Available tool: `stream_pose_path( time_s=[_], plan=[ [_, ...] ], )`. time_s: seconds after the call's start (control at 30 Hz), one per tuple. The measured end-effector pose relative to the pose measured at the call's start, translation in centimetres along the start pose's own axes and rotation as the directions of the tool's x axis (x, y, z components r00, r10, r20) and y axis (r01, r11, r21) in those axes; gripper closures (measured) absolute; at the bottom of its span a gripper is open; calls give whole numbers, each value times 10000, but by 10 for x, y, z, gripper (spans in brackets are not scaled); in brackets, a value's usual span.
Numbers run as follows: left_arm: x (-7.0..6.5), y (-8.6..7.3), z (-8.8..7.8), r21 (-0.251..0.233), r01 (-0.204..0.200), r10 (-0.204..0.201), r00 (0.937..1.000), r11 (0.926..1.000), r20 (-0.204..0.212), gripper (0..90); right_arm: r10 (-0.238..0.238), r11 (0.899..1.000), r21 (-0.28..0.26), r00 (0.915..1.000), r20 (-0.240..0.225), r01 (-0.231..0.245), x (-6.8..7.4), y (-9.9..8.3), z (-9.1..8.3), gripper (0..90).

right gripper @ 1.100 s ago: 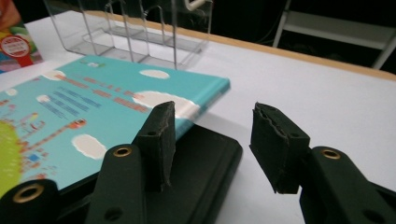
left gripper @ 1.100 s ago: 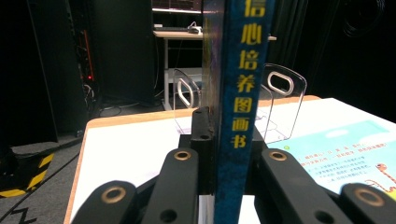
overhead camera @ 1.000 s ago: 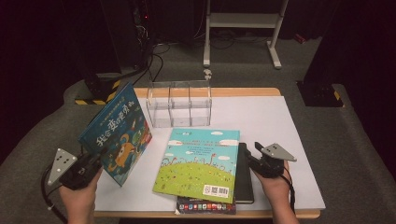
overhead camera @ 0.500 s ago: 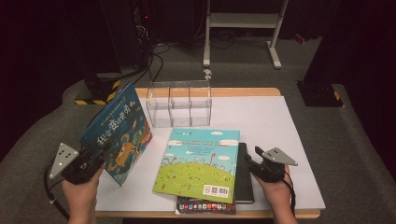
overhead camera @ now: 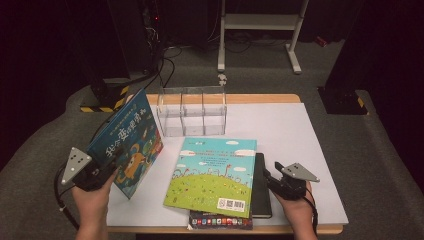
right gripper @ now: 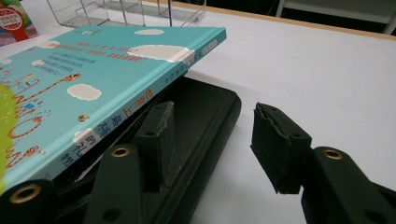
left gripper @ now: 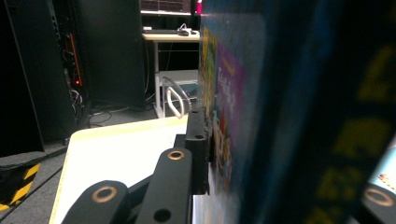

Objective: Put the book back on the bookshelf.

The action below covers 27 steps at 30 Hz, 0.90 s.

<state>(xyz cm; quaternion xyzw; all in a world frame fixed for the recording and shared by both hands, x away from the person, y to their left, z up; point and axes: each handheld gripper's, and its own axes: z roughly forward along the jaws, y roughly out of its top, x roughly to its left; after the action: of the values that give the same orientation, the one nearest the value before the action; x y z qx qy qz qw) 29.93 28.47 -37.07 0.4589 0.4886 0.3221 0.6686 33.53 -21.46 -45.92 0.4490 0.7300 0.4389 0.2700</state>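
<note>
A blue picture book [overhead camera: 127, 140] stands tilted on its lower edge at the left of the white table top [overhead camera: 295, 130]. My left gripper [overhead camera: 107, 169] is shut on its near lower corner. In the left gripper view the cover [left gripper: 233, 116] is pressed against the black finger [left gripper: 197, 144]. A teal picture book [overhead camera: 212, 172] lies on a black book [overhead camera: 261, 186] and a third book [overhead camera: 220, 221]. My right gripper [overhead camera: 268, 176] stands open at the black book's right edge [right gripper: 205, 121]. One jaw of the right gripper [right gripper: 217, 116] is over the black cover, under the teal book [right gripper: 84, 79]. The other is over the table.
A clear plastic rack [overhead camera: 192, 112] with upright dividers stands at the back middle of the table, and its wires [right gripper: 126, 9] show behind the teal book. Dark equipment racks, cables and a white stand fill the floor beyond. A yellow-black striped base [overhead camera: 105, 102] sits at the left.
The blue book has tipped slightly more upright in my left gripper, its top corner shifting right. The right gripper and the stacked books have kept still.
</note>
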Motion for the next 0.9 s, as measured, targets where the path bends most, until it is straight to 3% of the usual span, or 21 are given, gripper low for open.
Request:
stream_pose_path(
  time_s=[0.63,0.9],
  plan=[
    [2,1,1,96,-250,251,9997,9996,-53,813,122,9999,69,9999,-34,-122,-1,-4,-2,485],
    [1,4,5,47,111,-111,9997,9999,-196,826,365,9993,53,9991,-194,-364,-5,-6,-1,486]
  ],
)
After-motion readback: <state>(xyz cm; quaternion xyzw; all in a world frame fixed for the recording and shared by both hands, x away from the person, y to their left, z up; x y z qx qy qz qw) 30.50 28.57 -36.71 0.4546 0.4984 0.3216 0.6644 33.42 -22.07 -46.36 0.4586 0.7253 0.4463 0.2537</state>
